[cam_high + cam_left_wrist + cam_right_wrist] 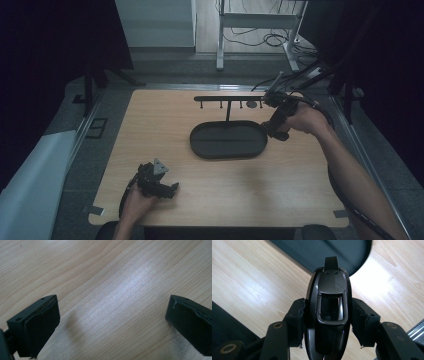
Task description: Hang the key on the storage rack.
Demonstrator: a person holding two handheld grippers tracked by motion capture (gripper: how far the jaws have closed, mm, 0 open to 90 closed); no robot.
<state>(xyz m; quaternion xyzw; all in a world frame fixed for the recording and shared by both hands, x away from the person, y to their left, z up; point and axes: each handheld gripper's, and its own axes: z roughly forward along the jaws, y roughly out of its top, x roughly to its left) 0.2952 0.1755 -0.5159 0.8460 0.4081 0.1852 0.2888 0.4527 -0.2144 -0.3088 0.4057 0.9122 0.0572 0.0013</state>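
My right gripper (pixel 276 131) hangs over the right end of a dark oval tray (pixel 225 142), held in a hand that comes in from the right. It is shut on a glossy black elongated object (pixel 329 312) with a small tab at its far tip; both pads (pixel 298 317) press on its sides. Under the object lie the wooden table and the tray's rim (pixel 352 270). My left gripper (pixel 170 189) rests low at the front left of the table. Its jaws stand wide apart over bare wood, and the left gripper (pixel 115 322) has nothing between them.
A black rack (pixel 227 99) with several small hooks stands on a thin post just behind the tray. The wooden table (pixel 280 180) has dark floor around it. Cables and desk legs lie beyond its far edge.
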